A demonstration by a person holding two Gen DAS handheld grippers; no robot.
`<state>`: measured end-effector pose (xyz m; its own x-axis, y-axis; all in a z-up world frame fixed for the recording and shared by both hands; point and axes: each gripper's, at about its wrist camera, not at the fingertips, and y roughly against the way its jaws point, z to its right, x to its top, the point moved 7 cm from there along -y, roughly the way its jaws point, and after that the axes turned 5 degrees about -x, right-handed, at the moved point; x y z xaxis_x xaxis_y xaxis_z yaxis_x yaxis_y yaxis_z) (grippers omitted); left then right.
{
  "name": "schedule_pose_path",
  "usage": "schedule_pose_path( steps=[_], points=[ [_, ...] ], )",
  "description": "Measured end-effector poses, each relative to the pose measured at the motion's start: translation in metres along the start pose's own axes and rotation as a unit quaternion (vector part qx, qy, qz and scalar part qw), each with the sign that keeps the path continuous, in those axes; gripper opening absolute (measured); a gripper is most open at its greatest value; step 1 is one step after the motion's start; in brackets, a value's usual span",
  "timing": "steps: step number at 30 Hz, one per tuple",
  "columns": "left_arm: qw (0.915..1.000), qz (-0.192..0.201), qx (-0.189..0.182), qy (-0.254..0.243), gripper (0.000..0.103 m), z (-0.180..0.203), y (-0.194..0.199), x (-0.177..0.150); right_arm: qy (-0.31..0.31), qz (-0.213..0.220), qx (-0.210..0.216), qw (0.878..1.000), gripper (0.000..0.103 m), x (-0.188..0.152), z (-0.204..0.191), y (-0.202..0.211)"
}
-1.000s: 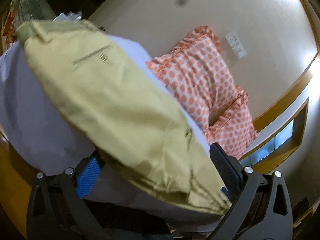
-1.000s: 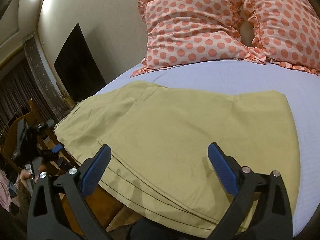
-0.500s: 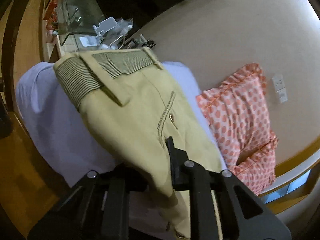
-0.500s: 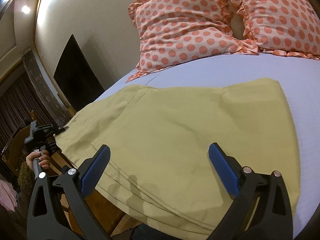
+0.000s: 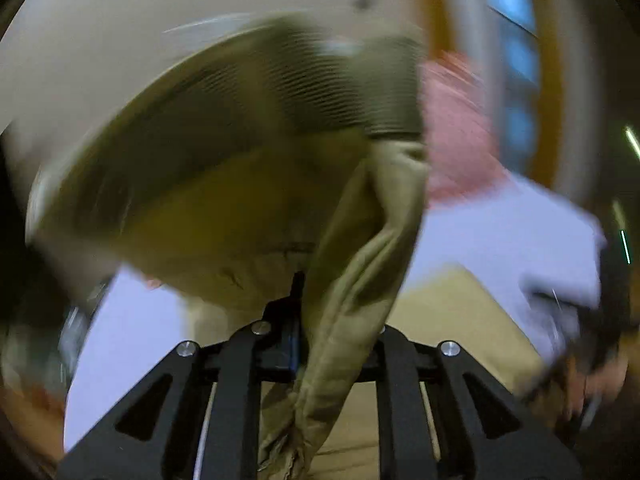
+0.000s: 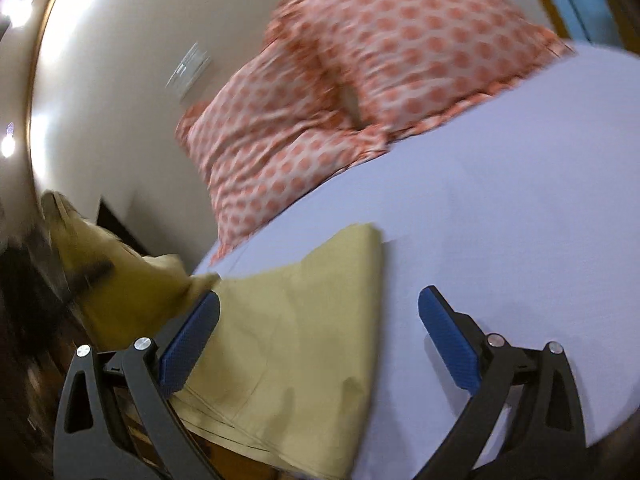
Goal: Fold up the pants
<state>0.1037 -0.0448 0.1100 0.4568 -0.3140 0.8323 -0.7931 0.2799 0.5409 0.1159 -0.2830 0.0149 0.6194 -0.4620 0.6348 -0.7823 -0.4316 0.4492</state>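
Observation:
Khaki pants [image 6: 288, 344] lie partly on the pale lilac bed sheet [image 6: 500, 240]. My left gripper [image 5: 320, 344] is shut on a bunch of the pants cloth [image 5: 352, 280] and holds the waistband end [image 5: 320, 92] lifted in the air; this view is blurred. In the right wrist view the lifted part [image 6: 112, 264] hangs at the left, off the sheet. My right gripper [image 6: 320, 320] is open and empty, low over the flat part of the pants and the sheet.
Two orange polka-dot pillows [image 6: 360, 80] lean on the wall at the head of the bed. The wooden bed frame [image 6: 132, 400] and floor are at lower left. A wall socket [image 6: 188, 72] is above the pillows.
My left gripper, open a second ago, shut on the cloth and has swung up and over with the waistband end. The right gripper has turned right, still open.

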Motion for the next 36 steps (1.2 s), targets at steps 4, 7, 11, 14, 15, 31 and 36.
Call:
schedule_pose_path(
  steps=[4, 7, 11, 14, 15, 31, 36],
  points=[
    [0.9874, -0.072, -0.041, -0.135, 0.014, 0.103, -0.060, -0.056, -0.059, -0.001, 0.009, 0.998, 0.101, 0.008, 0.026, 0.010],
    [0.9817, -0.103, -0.047, -0.153, 0.019, 0.120, -0.080, -0.083, -0.053, -0.017, 0.009, 0.998, 0.101, 0.009, 0.028, 0.008],
    [0.9828, -0.089, -0.044, -0.155, 0.035, 0.112, -0.055, -0.086, -0.006, -0.063, 0.000, 0.998, 0.096, 0.003, 0.014, -0.016],
    [0.9848, -0.077, -0.099, -0.120, 0.051, 0.100, -0.017, -0.087, 0.032, -0.095, -0.018, 0.995, 0.082, -0.003, 0.006, -0.037],
    [0.9859, -0.065, -0.122, -0.094, 0.059, 0.090, -0.001, -0.086, 0.046, -0.102, -0.031, 0.993, 0.077, -0.004, 0.006, -0.044],
    [0.9479, -0.170, -0.149, 0.224, 0.083, -0.091, -0.095, -0.104, 0.060, -0.166, 0.054, 0.983, 0.045, -0.010, -0.004, -0.071],
    [0.9437, -0.189, -0.158, 0.221, 0.042, -0.092, -0.097, -0.108, -0.009, -0.234, 0.150, 0.961, 0.019, -0.023, -0.008, -0.079]
  ],
)
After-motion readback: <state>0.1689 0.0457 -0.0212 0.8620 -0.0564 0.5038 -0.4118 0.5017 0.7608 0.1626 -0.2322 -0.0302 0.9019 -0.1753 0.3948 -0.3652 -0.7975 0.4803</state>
